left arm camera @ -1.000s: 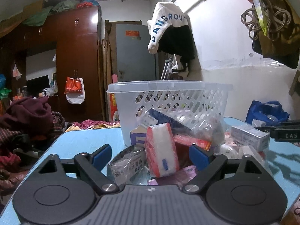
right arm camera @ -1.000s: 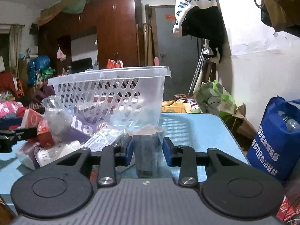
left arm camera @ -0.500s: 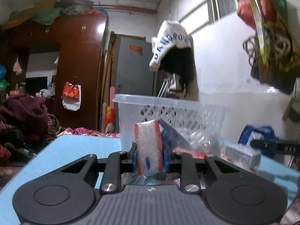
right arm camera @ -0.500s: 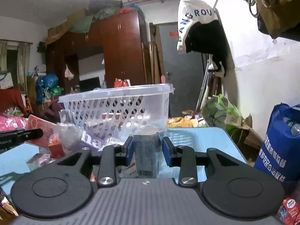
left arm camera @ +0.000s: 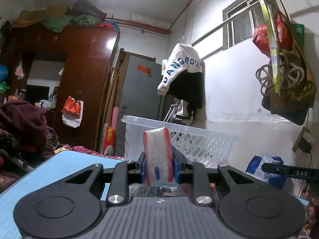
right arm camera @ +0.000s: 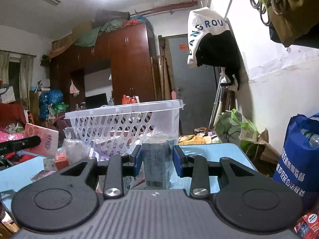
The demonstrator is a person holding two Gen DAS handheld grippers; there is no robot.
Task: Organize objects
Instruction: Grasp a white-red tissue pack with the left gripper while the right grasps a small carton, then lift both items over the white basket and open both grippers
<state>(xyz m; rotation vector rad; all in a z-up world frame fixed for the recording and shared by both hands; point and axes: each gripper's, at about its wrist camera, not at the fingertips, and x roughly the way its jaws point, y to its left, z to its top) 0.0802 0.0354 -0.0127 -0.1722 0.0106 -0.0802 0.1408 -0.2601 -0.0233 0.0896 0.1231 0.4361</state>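
My left gripper [left arm camera: 158,166] is shut on a red and white wrapped pack [left arm camera: 158,155] and holds it upright above the blue table [left arm camera: 65,165], in front of the white lattice basket [left arm camera: 199,141]. My right gripper [right arm camera: 157,160] is shut on a small grey carton in clear wrap [right arm camera: 156,163], lifted just in front of the same basket [right arm camera: 127,127]. The pack in the left gripper also shows at the left of the right wrist view [right arm camera: 41,139].
Several loose packets and boxes [right arm camera: 73,153] lie on the table beside the basket. A blue bag [right arm camera: 299,159] stands at the right off the table edge. Hanging bags [left arm camera: 285,75] and a jacket [left arm camera: 183,75] are on the right wall.
My left gripper closed on the red and white pack and lifted it. My right gripper rose with the grey carton held. Both views tilted upward.
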